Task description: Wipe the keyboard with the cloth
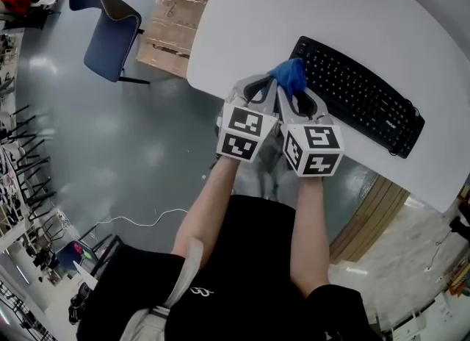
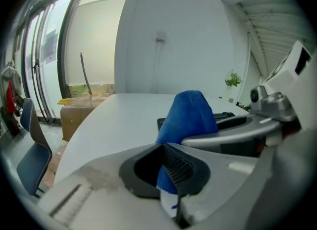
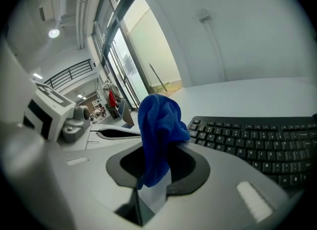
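Note:
A black keyboard (image 1: 360,97) lies slanted on the white table (image 1: 294,9). Just off its left end is a bunched blue cloth (image 1: 290,75), held between my two grippers, which sit side by side at the table's near edge. My left gripper (image 1: 257,91) is shut on the cloth (image 2: 188,115), which stands up from the jaws (image 2: 171,174) with a white tag pinched below. My right gripper (image 1: 302,101) is also shut on the cloth (image 3: 158,125), which droops over its jaws (image 3: 153,179). The keyboard (image 3: 257,142) lies just to the right of the right gripper's tip.
A blue chair (image 1: 110,34) stands on the grey floor to the left. A cardboard box (image 1: 172,27) on a pallet sits against the table's far left edge. The table top (image 2: 124,120) stretches bare behind the cloth. A small plant (image 2: 233,80) stands by the far wall.

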{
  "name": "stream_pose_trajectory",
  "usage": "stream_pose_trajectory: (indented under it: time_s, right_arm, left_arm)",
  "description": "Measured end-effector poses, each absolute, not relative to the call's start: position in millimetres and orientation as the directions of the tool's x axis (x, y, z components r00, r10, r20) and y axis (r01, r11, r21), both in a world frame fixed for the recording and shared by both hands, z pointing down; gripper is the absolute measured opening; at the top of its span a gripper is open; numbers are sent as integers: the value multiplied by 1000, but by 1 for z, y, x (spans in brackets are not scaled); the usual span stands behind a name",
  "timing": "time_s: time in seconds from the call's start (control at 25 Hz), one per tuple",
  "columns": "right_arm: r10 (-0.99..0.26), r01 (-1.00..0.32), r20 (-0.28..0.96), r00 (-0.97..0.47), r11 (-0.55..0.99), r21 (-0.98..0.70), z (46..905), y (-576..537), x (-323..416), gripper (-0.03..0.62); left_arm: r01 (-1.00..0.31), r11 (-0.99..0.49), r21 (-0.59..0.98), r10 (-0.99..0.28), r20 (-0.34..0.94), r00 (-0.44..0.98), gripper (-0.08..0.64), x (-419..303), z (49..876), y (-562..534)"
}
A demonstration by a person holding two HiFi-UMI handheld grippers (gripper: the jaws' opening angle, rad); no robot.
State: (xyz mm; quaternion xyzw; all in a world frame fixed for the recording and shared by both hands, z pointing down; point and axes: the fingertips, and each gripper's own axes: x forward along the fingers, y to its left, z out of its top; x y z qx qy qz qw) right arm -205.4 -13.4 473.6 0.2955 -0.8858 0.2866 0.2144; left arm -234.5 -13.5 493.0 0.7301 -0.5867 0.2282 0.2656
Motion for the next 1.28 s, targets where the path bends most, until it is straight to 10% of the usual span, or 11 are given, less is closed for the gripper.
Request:
stream_pose_trajectory:
  time_s: [1.28]
  right_arm:
    - [-496,-754,570,-655,478,-450,509,-33,-133,92]
  left_arm:
    - [-928,-358,107,-642,693,328,-3,-162,520,-42]
